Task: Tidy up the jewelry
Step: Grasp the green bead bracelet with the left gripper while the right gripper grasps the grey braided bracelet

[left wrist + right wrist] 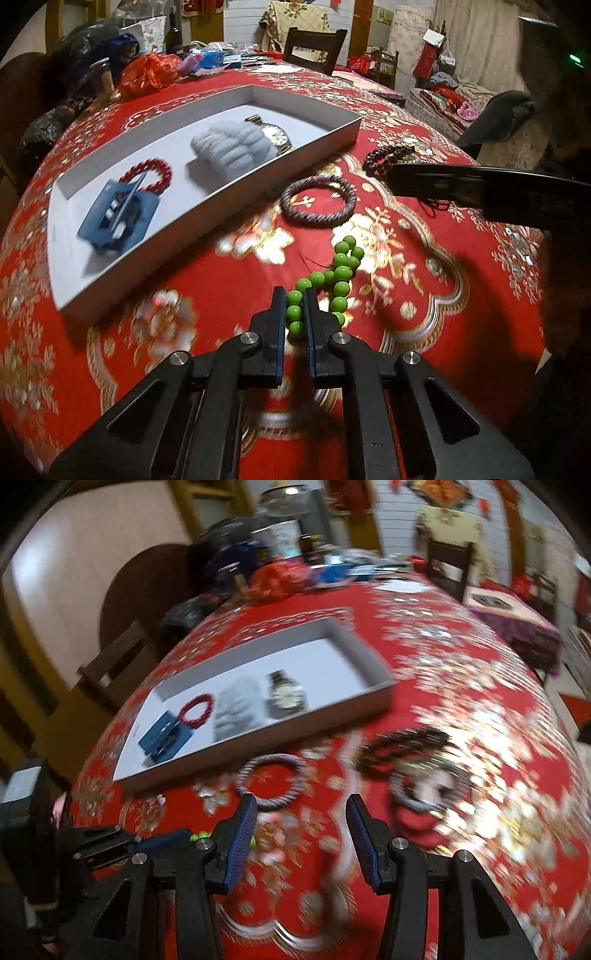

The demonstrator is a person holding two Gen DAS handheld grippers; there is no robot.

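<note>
- Green bead bracelet [328, 284] lies on the red bench [221, 288] with its near end pinched between the closed jaws of the left tool [295, 308]; the strand runs away and to the right.
- Right tool [301, 812] stands open and empty, nearest the grey braided bangle [273, 781].
- White tray [207, 206], beyond and left of the beads, holds the blue clip [118, 216], red bracelet [155, 173] and watch [275, 134]; the carry should go that way.

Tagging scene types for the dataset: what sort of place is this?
Most likely a lived-in home dining room. A table under a red tablecloth with gold flowers has dark wooden chairs around it, a dark glass bottle stands among clutter at its far end, and piled clothes lie behind.
</note>
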